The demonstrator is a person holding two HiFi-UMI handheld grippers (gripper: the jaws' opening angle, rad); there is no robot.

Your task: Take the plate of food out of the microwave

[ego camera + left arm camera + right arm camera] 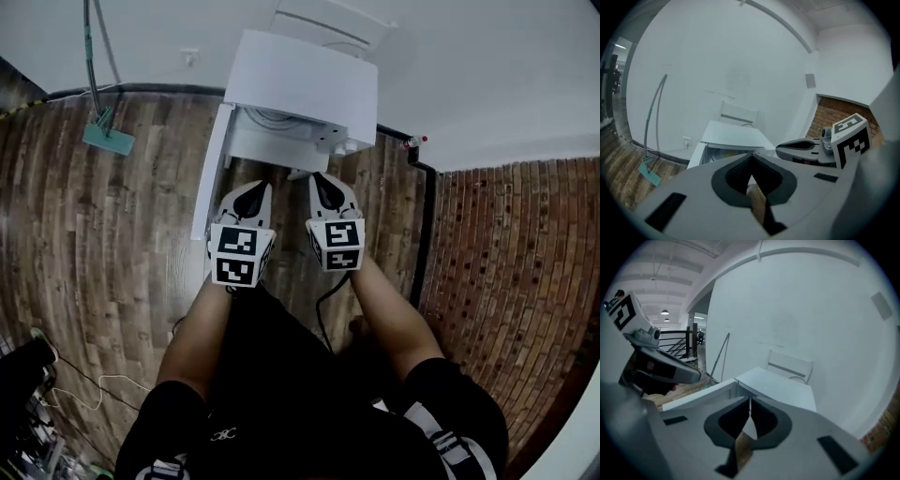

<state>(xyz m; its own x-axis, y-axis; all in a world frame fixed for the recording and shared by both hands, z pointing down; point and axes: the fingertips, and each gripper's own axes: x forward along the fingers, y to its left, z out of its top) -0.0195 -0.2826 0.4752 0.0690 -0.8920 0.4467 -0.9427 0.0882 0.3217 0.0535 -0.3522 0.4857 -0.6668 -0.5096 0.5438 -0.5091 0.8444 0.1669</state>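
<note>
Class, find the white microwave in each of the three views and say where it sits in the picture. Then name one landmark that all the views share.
Head view: the microwave is at top centre, its door open on the left side.
Left gripper view: the microwave is at lower centre, slightly left.
Right gripper view: the microwave is near the centre, slightly right.
Shared landmark: the mop against the white wall, left of the microwave in every view.
</note>
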